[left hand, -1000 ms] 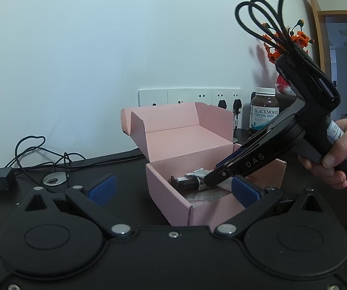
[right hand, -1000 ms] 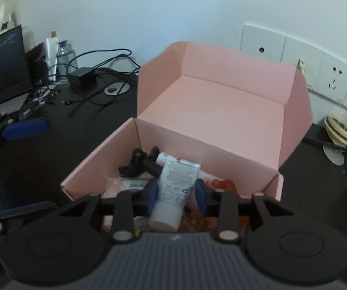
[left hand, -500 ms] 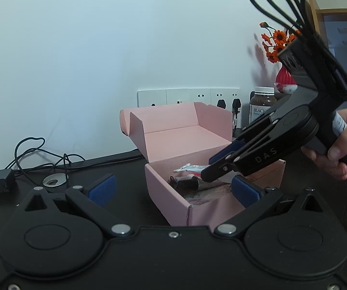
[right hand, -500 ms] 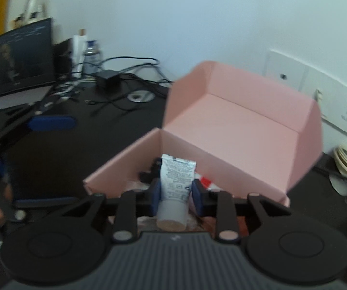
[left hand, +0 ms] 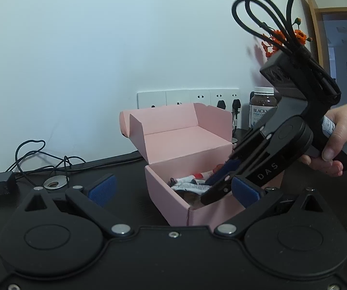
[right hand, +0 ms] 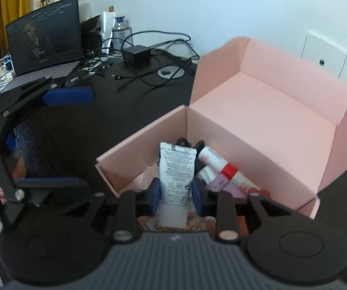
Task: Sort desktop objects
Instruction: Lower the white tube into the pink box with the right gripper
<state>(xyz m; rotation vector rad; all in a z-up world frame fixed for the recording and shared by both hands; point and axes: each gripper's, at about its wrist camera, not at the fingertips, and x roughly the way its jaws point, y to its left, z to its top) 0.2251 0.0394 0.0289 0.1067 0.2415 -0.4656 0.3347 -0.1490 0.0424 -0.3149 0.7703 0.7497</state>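
Right gripper (right hand: 176, 194): blue pads clamped on a white tube (right hand: 176, 169), gripped near its cap end, crimped end pointing away from the camera. The jaws had just been closing on the tube. Tube sits over the front-left part of the open pink box (right hand: 258, 120), tip angled down into it; whether it touches the contents below cannot be told.

Inside the box, at 2 o'clock from the tube: a white stick with a red band (right hand: 224, 166), lying diagonally. Behind the tube, a small black item (right hand: 199, 145), partly hidden. Flat printed packets line the bottom, blurred.

Left wrist view: the right gripper (left hand: 218, 188) reaches into the box (left hand: 163, 188) from 3 o'clock, held by a hand (left hand: 338, 142) with a fuzzy white cuff. The tube (left hand: 190, 186) shows just above the near wall.

Left gripper (left hand: 172, 189): jaws released, wide apart, nothing between the pads; the near corner of the box stands in front of the gap. It hangs near the box at the box's front side.

Desk (left hand: 76, 171) is black. At 10 o'clock from the box: loose cables and a black adapter (left hand: 0, 183). At 1 o'clock: a brown supplement jar (left hand: 261, 108) by the wall sockets (left hand: 188, 97). Laptop (right hand: 45, 36) at the far left in the right wrist view
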